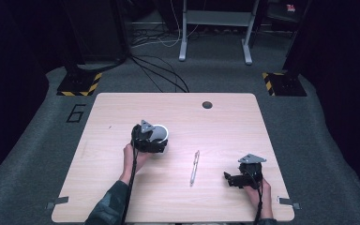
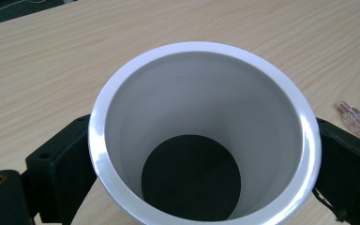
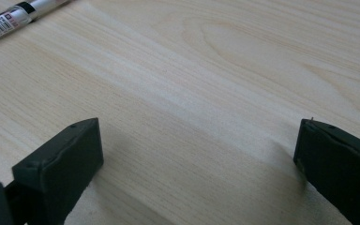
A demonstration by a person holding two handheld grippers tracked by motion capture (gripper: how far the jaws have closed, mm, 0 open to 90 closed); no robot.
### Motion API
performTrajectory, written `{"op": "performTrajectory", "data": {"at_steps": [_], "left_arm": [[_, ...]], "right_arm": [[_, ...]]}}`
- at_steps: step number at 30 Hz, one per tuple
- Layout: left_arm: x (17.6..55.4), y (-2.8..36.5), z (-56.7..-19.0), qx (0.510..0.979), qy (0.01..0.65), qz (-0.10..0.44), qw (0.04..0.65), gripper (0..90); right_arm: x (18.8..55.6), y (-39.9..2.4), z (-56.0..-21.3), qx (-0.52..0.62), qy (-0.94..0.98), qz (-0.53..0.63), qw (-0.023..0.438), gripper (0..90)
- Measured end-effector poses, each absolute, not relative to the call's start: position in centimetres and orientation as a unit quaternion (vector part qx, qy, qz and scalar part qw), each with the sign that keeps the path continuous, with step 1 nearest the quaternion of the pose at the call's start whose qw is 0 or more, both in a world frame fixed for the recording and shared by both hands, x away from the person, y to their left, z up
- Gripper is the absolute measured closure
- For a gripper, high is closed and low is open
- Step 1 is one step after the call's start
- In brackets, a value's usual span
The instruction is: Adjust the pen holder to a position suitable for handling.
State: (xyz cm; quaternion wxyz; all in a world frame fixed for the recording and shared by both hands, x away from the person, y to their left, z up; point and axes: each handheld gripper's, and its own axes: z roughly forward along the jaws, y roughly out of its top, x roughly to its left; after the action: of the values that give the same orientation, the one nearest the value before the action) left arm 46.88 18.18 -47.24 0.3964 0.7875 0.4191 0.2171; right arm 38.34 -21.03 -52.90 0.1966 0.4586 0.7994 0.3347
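Left gripper (image 1: 155,143) clamped the cup (image 2: 201,136), to be kept upright; right gripper (image 3: 194,164), jaws apart, faced the pen (image 1: 194,167) at its 10 o'clock

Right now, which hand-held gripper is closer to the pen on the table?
The right hand-held gripper. It sits just to the right of the pen, jaws open. The left hand-held gripper is farther off, up-left, closed around the white cup.

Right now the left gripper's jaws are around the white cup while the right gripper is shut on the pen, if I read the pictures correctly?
Not quite. The left gripper does have its jaws around the white cup, but the right gripper is open over bare table; the right gripper view shows the pen lying apart from it.
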Motion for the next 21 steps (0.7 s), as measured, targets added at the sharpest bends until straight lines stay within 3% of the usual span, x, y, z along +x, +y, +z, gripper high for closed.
{"op": "performTrajectory", "data": {"at_steps": [21], "left_arm": [[47.4, 15.8, -47.3, 0.792, 0.409, 0.215, 0.399, 6.3]], "right_arm": [[38.3, -21.0, -52.9, 0.459, 0.799, 0.335, 0.197, 1.1]]}}
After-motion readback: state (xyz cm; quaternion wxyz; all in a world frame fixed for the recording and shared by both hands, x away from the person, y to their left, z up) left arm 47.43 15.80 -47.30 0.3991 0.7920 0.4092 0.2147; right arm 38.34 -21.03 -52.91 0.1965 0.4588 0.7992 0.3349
